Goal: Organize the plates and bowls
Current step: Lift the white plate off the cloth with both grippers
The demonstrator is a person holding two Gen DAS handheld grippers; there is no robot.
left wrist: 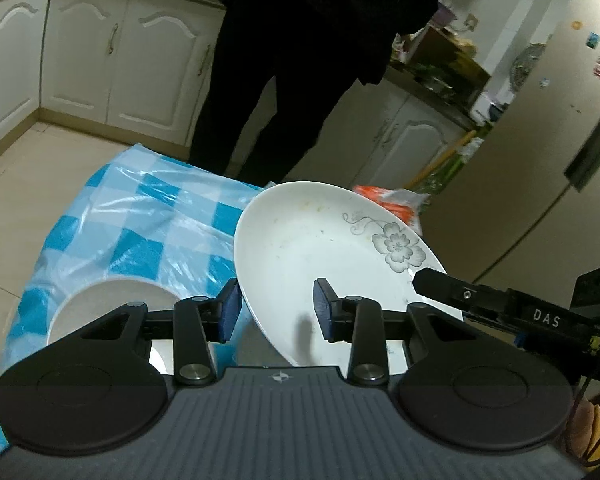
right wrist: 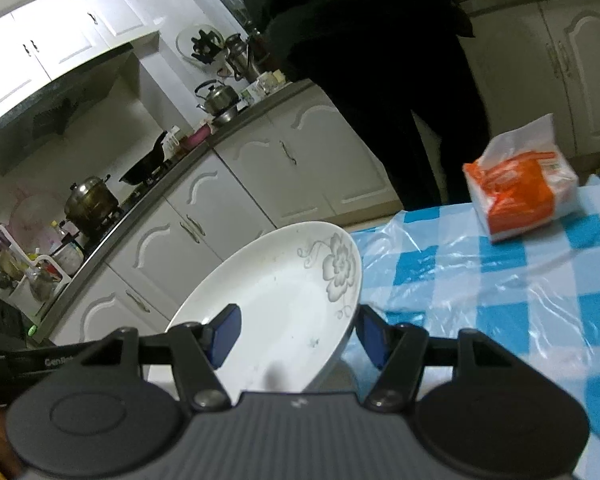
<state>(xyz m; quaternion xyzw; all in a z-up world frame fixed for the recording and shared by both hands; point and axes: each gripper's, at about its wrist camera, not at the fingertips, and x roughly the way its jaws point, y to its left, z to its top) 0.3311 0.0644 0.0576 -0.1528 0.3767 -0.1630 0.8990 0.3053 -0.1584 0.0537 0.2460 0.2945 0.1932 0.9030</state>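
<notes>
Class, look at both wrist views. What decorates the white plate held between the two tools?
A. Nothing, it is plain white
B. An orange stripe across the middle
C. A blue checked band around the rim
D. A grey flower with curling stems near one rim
D: the white plate carries a grey flower with curling stems near its rim, also seen from the right wrist view.

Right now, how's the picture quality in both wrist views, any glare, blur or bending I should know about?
Left wrist view: fisheye bends the cabinets and fridge; the person is a dark, detail-less silhouette; glare streaks the plastic-covered checked tablecloth; the flowered plate is sharp. Right wrist view: the upper cabinets are overexposed, the tissue pack is slightly blurred, and edges curve.
</notes>
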